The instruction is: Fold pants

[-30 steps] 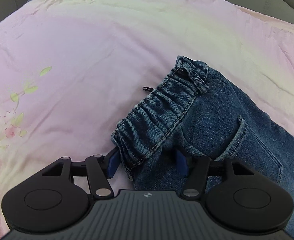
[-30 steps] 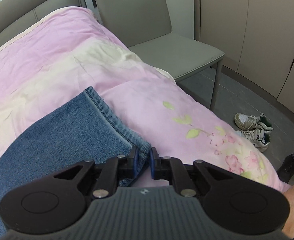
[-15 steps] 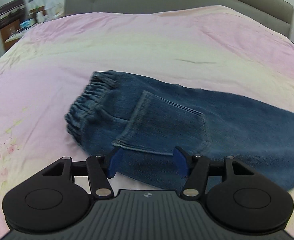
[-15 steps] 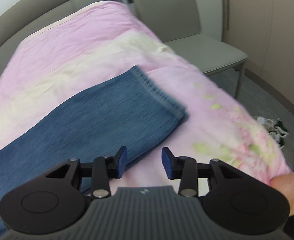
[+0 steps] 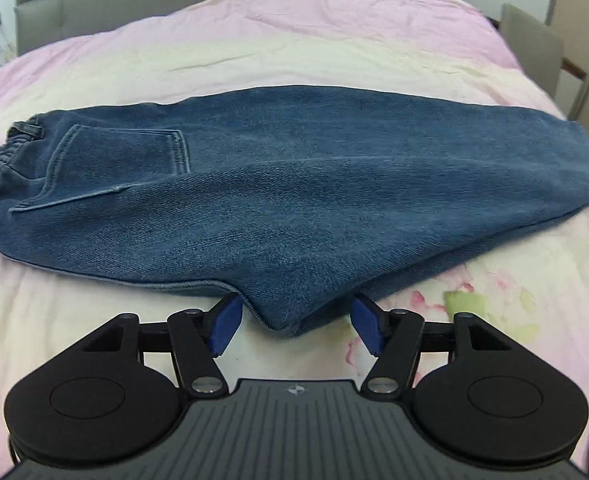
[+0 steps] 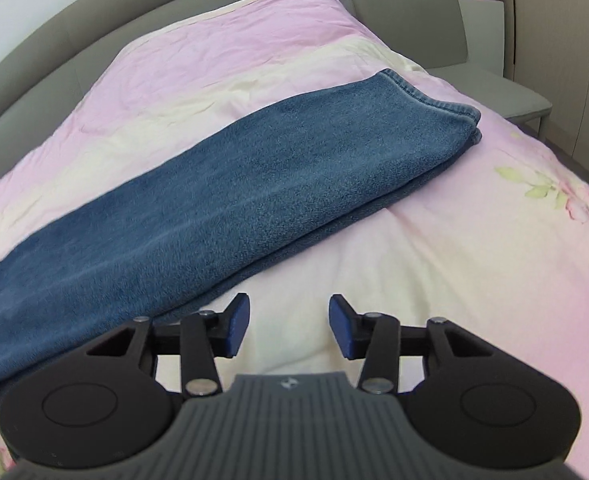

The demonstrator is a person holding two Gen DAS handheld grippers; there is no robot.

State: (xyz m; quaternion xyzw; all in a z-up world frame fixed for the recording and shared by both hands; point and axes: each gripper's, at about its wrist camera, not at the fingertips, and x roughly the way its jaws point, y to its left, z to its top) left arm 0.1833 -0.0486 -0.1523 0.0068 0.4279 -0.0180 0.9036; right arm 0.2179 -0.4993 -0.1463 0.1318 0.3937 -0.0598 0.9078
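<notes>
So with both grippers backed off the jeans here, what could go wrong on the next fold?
1. The left gripper, jaws just narrowing, straddles a bulging edge of the jeans; it may pinch only the top layer, so the stacked legs could split apart.
2. The right gripper, jaws just widened, is over bare duvet; it could catch bedding instead.
3. The cuffs lie near the bed's side and might slide off.

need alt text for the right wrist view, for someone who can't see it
Blue jeans, folded lengthwise, lie on a pink and cream bedspread, hems toward a grey chair. The right tongs hover open over bare bedspread beside the jeans' near edge, holding nothing.
</notes>
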